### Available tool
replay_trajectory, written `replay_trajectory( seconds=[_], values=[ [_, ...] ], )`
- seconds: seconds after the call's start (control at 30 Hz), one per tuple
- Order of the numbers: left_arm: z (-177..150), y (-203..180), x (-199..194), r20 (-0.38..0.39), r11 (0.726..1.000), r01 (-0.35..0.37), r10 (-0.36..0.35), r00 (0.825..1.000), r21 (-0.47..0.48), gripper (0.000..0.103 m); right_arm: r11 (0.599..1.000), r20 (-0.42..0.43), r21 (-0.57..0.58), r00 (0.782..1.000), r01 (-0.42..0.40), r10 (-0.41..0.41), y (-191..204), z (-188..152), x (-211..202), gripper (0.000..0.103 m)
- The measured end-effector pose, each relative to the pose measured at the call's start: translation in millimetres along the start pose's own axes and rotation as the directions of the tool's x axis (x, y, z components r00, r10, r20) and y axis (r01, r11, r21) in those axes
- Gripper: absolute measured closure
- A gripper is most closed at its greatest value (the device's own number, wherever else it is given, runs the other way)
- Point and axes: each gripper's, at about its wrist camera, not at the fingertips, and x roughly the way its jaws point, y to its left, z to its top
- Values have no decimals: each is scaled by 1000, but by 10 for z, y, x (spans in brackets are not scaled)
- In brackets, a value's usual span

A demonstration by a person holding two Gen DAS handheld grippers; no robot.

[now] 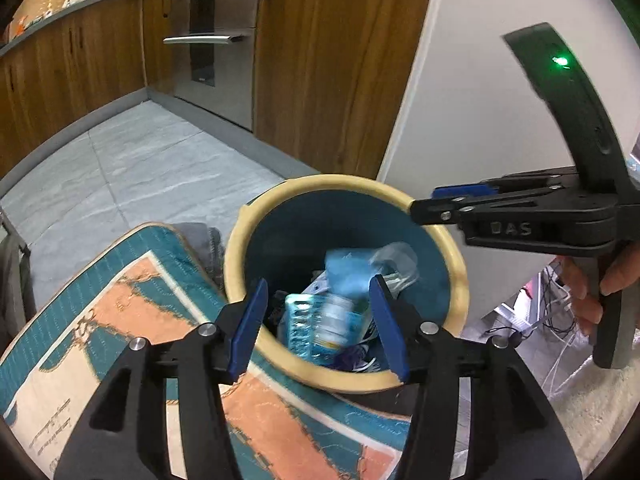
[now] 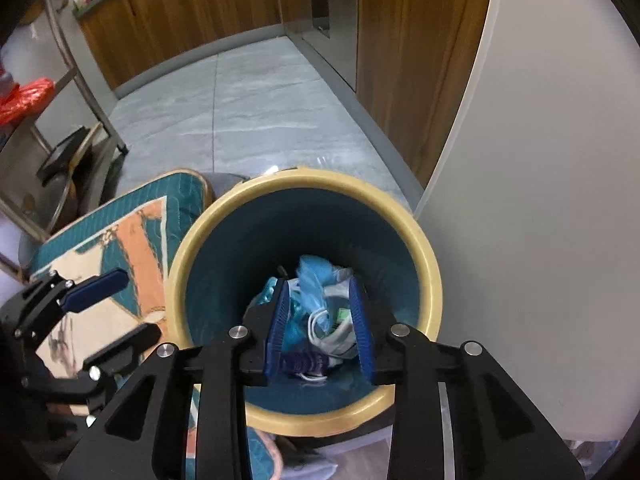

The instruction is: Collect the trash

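A round bin with a cream rim [image 1: 233,264] [image 2: 176,280] and a teal inside stands on the floor and holds trash. In it lie a crumpled blue bag [image 1: 344,268] [image 2: 312,276], clear plastic [image 1: 394,258] and white wrapping [image 2: 332,330]. My left gripper [image 1: 318,280] [image 2: 140,303] hangs open over the near rim. A blurred teal blister pack [image 1: 316,324] shows between its pads, touching neither. My right gripper [image 2: 319,281] [image 1: 424,208] is open above the bin's middle with nothing in its pads.
A teal and orange rug [image 1: 120,320] [image 2: 120,232] lies left of the bin. A white wall [image 1: 480,120] [image 2: 540,200] stands close on the right. Wooden cabinets [image 1: 340,60] and an oven [image 1: 212,40] lie beyond grey floor tiles. A metal rack [image 2: 60,120] stands far left.
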Motion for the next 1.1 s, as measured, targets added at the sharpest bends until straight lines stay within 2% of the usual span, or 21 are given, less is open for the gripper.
replay_trajectory(
  seconds=[0.17, 0.27, 0.33, 0.37, 0.4, 0.43, 0.47, 0.5, 0.53, 0.57, 0.67, 0.77, 0.87, 0.97, 1.03, 1.1],
  values=[
    [-46, 57, -239, 1, 999, -40, 40, 999, -9, 49, 999, 0, 52, 1000, -9, 9, -28, -112, -138, 70],
    [-77, 31, -476, 15, 999, -53, 53, 998, -1, 44, 996, 23, 88, 1000, -4, 2, -8, -250, -376, 70],
    [-95, -47, -718, 50, 997, -74, 73, 996, 24, 35, 999, 78, 45, 996, 31, -34, 93, -335, -558, 62],
    [-84, -67, -801, 64, 996, -81, 80, 995, 27, 28, 998, 125, 29, 991, 54, -57, 167, -424, -699, 54],
    [-90, -101, -934, 91, 995, -99, 96, 991, 27, 19, 998, 157, 35, 986, 55, -60, 207, -502, -796, 46],
    [-105, -129, -1065, 119, 992, -121, 118, 986, 21, 13, 997, 182, 51, 981, 53, -62, 227, -576, -890, 42],
    [-134, -146, -1204, 149, 990, -144, 141, 979, 3, 5, 997, 206, 67, 977, 50, -63, 239, -628, -971, 31],
    [-161, -150, -1300, 168, 988, -151, 151, 974, -12, 6, 995, 254, 87, 965, 47, -68, 265, -733, -1109, 16],
    [-200, -156, -1419, 183, 986, -161, 164, 969, -31, 6, 994, 280, 94, 956, 57, -82, 276, -779, -1190, 11],
    [-224, -164, -1495, 191, 984, -173, 177, 965, -39, 6, 992, 327, 100, 939, 78, -107, 300, -861, -1310, 9],
    [-344, -194, -1786, 244, 973, -221, 229, 943, -59, 6, 989, 405, 110, 905, 95, -132, 326, -981, -1512, 5],
    [-407, -175, -1912, 287, 966, -244, 258, 923, -84, 5, 982, 464, 154, 869, 108, -168, 333, -1073, -1664, 5],
    [-472, -104, -1900, 321, 961, -253, 275, 906, -109, 5, 979, 456, 174, 872, 109, -178, 369, -1057, -1648, 5],
    [-465, -78, -1850, 321, 963, -240, 268, 908, -124, 5, 976, 435, 174, 879, 131, -196, 443, -1023, -1589, 5],
    [-472, -104, -1814, 326, 962, -246, 272, 906, -118, 5, 975, 432, 167, 878, 149, -208, 492, -1005, -1572, 5],
    [-482, -130, -1749, 314, 963, -249, 268, 911, -100, 5, 974, 435, 155, 873, 168, -220, 544, -1001, -1564, 5]
  ],
)
